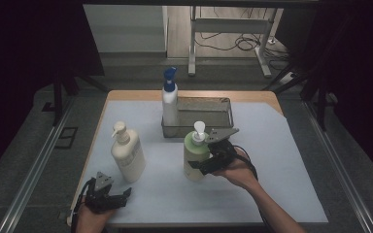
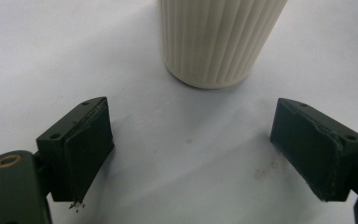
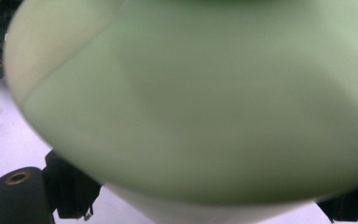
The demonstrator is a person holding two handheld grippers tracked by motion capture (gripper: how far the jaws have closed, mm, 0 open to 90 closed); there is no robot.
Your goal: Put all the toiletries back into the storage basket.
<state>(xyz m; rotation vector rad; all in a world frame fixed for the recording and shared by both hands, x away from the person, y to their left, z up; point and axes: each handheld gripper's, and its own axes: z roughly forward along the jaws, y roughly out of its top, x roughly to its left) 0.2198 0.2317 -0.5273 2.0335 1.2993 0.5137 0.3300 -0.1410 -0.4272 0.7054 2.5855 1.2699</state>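
A pale green pump bottle (image 1: 195,156) with a white dispenser head is seen upright on the white table covering, just in front of a metal tray's near wall. Its lower part is paler, almost white. In the right gripper view, its blurred green body (image 3: 205,107) is seen close up.

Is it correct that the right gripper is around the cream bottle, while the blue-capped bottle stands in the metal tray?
Not quite. The right gripper is around the green bottle, as the high view shows; the cream bottle stands apart, near the left gripper. The blue-capped bottle does stand in the metal tray.
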